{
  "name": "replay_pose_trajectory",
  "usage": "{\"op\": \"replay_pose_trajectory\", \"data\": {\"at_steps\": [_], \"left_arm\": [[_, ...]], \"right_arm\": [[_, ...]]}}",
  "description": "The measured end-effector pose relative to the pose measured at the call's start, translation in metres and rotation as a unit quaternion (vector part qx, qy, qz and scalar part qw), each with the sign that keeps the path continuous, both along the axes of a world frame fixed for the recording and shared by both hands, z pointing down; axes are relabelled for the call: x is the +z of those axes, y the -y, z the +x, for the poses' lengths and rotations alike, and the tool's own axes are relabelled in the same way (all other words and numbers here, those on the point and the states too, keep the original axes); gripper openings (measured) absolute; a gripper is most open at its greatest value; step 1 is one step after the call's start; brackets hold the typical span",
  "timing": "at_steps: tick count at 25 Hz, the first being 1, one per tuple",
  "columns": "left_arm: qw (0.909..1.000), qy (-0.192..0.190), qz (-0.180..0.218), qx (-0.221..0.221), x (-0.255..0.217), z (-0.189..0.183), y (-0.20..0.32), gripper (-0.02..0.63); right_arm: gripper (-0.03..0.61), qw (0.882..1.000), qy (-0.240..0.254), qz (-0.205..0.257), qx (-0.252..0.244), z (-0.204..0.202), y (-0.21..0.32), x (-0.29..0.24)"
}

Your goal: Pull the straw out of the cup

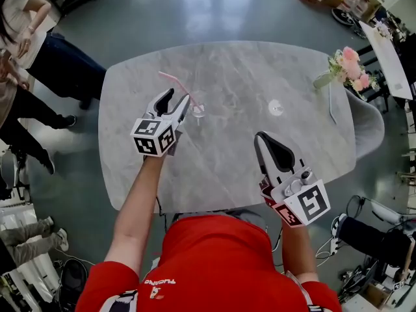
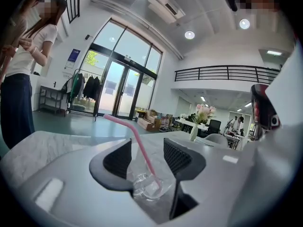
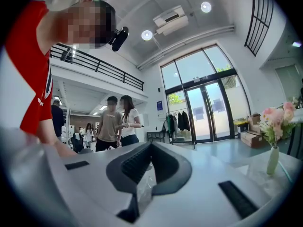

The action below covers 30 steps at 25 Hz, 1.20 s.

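The clear cup (image 1: 198, 109) stands upright near the middle of the tabletop (image 1: 234, 155), with the pink straw (image 1: 171, 80) in it leaning out toward 10 o'clock in the head view. The left hand-held gripper (image 1: 180, 98) has its jaws spread wide with nothing pressed between them. Its own view shows the cup low between the tips and the straw rising through the gap, touching neither pad. The right hand-held gripper (image 1: 260, 137) hangs at 5 o'clock from the cup, jaws together and empty. The step in hand looks like the left one taking hold, most likely of the cup to steady it. To do that well, settle the jaws low around the cup's wall, centred, and close softly, since thin clear plastic would probably buckle or skid on the smooth tabletop. Keep the pads off the straw. The straw is then best pinched above the rim and drawn along its own lean toward 10 o'clock, not straight up, lest the cup tip.
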<state>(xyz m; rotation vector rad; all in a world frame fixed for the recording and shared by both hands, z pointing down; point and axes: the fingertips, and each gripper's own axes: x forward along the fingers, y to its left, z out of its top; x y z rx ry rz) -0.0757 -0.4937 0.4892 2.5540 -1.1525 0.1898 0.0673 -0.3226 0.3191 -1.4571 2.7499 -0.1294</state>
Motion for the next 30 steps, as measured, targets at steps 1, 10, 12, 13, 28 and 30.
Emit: {"op": "replay_pose_trajectory", "data": {"at_steps": [1, 10, 12, 13, 28, 30], "left_arm": [[1.0, -0.001, -0.007, 0.001, 0.005, 0.001, 0.003, 0.192], [0.9992, -0.011, -0.033, 0.018, 0.026, 0.012, 0.023, 0.192], [0.9992, -0.011, -0.034, 0.019, 0.028, 0.014, 0.027, 0.192], [0.9992, -0.011, -0.035, 0.018, 0.03, 0.015, 0.028, 0.192], [0.9991, -0.004, -0.022, 0.035, 0.027, 0.019, 0.026, 0.047], [0.9993, -0.002, -0.013, 0.036, 0.023, 0.02, 0.023, 0.031]], "right_arm": [[0.0, 1.0, -0.001, -0.001, 0.003, 0.001, 0.001, 0.001], [0.0, 1.0, -0.006, -0.015, 0.027, 0.008, 0.007, 0.008], [0.0, 0.999, -0.007, -0.017, 0.03, 0.009, 0.008, 0.01], [0.0, 0.999, -0.008, -0.018, 0.032, 0.009, 0.008, 0.011], [0.0, 0.999, -0.01, -0.025, 0.036, 0.011, 0.004, 0.016], [0.0, 0.999, -0.01, -0.024, 0.037, 0.011, 0.002, 0.015]]}}
